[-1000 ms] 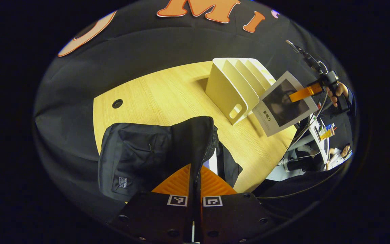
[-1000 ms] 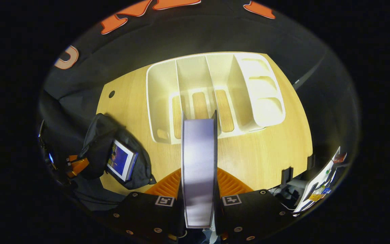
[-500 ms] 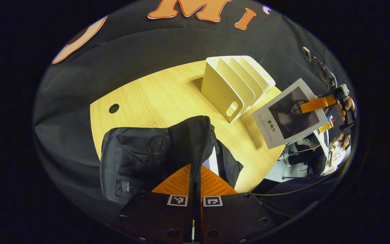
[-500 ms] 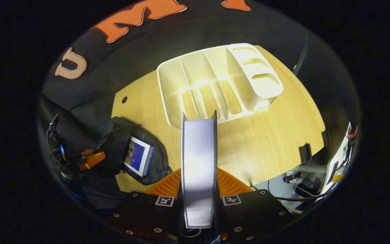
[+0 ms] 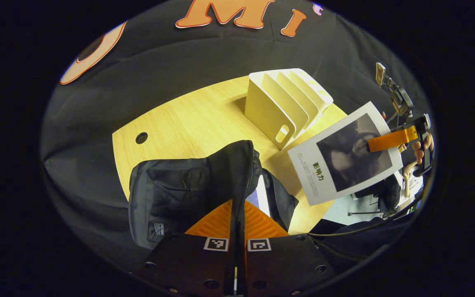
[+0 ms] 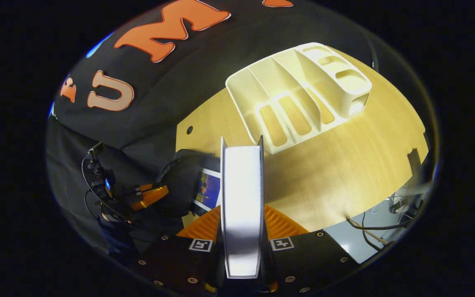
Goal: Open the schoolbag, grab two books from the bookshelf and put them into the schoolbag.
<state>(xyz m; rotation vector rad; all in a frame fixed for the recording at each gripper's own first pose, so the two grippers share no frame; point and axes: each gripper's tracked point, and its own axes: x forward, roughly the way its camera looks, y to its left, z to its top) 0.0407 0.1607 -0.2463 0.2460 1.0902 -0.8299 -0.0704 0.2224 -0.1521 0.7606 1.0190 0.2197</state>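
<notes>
**One book in the air, one book in the bag**

Two grippers are each closed on something. The left gripper (image 5: pixel 237 214) has its two fingers pressed on the edge of the black schoolbag (image 5: pixel 179 189), beside the open zipper, and it holds this flap up. The schoolbag lies on the near corner of the wooden table (image 5: pixel 196 119). In the opening, just right of the left gripper's fingers, a strip of the first book (image 5: pixel 258 198) is visible; in the right gripper view the same book shows a blue cover inside the bag.

The right gripper (image 6: pixel 241 214) is clamped on the second book (image 6: pixel 241 198), one finger on each cover. In its own view this book is seen from its page edge, standing straight up between the fingers. In the left gripper view the second book hangs in the air over the right edge of the table, its grey cover with a dark picture turned to the camera, and a hand (image 5: pixel 421 150) holds the right gripper behind it. The second book is near the schoolbag, but apart from it.

The white bookshelf (image 6: pixel 299 90) stands on the table behind, with its slots empty.
</notes>
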